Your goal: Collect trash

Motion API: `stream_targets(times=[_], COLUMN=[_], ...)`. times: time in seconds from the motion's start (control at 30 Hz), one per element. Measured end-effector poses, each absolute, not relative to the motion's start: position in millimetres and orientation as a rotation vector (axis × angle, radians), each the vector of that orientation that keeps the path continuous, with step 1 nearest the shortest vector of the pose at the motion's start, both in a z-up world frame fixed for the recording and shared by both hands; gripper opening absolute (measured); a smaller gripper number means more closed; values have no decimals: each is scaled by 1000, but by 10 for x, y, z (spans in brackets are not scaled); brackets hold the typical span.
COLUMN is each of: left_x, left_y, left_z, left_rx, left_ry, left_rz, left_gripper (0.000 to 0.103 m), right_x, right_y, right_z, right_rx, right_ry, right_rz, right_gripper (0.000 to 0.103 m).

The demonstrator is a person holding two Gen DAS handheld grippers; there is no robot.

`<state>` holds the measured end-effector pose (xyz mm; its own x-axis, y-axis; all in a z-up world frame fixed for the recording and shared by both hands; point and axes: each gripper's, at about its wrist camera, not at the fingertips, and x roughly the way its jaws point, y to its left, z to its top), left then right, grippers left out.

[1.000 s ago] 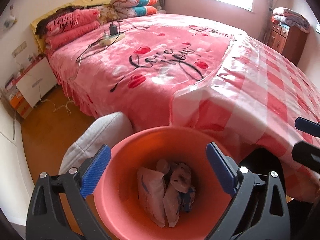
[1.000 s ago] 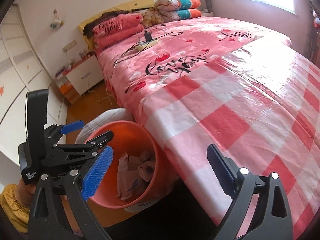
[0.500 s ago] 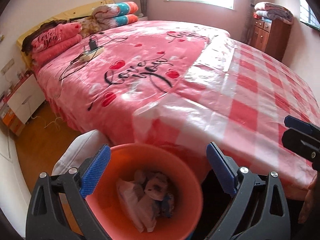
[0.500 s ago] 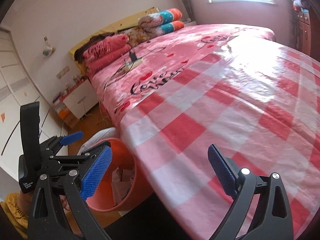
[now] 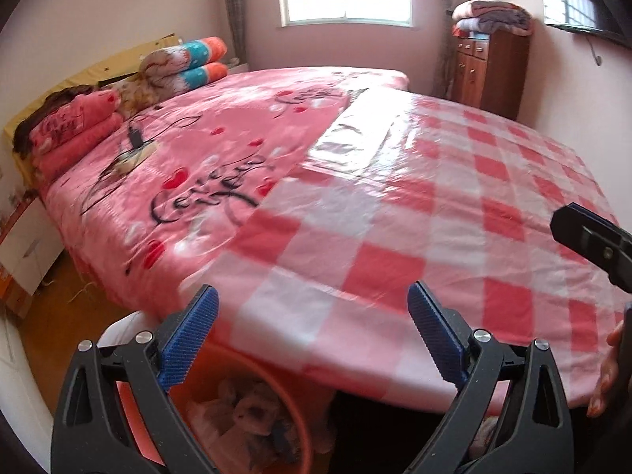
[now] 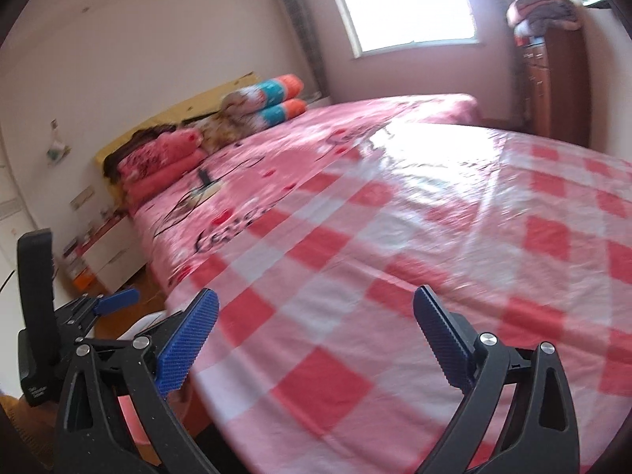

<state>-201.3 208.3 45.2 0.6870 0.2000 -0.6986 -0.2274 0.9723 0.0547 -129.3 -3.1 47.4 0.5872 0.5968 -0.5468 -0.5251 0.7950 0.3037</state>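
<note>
An orange trash bin (image 5: 294, 407) stands on the floor by the bed's near edge, low in the left wrist view, with crumpled white trash (image 5: 241, 414) inside. My left gripper (image 5: 312, 324) is open and empty, raised above the bin and the bed edge. My right gripper (image 6: 316, 324) is open and empty over the checked sheet. The left gripper also shows at the lower left of the right wrist view (image 6: 106, 308). No loose trash shows on the bed.
A pink bed (image 5: 221, 150) carries a red-and-white checked plastic sheet (image 5: 454, 197), folded blankets (image 5: 75, 130) and a power strip with cables (image 5: 132, 154). A wooden cabinet (image 5: 489, 71) stands at the far right. A white nightstand (image 6: 110, 252) is left of the bed.
Both grippers have risen and tilted up from the bin toward the bed. The bin has slid to the bottom of the left wrist view and almost out of the right wrist view.
</note>
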Motion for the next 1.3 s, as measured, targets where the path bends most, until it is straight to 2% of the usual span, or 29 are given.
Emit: stream_targets(times=[0.13,1.3], left_x=[-1940,-918], left_y=[1972,523], left_z=[500,802], left_rx=[-113,36], left_ry=[728,627], left_rz=[148,1], left_gripper=[97,99], right_x=[-1208,-841], right_y=[-227,-1582], right_z=[476,570], right_rx=[120,132], right_ry=[657,527], right_rz=[587,163], right_gripper=[98,98])
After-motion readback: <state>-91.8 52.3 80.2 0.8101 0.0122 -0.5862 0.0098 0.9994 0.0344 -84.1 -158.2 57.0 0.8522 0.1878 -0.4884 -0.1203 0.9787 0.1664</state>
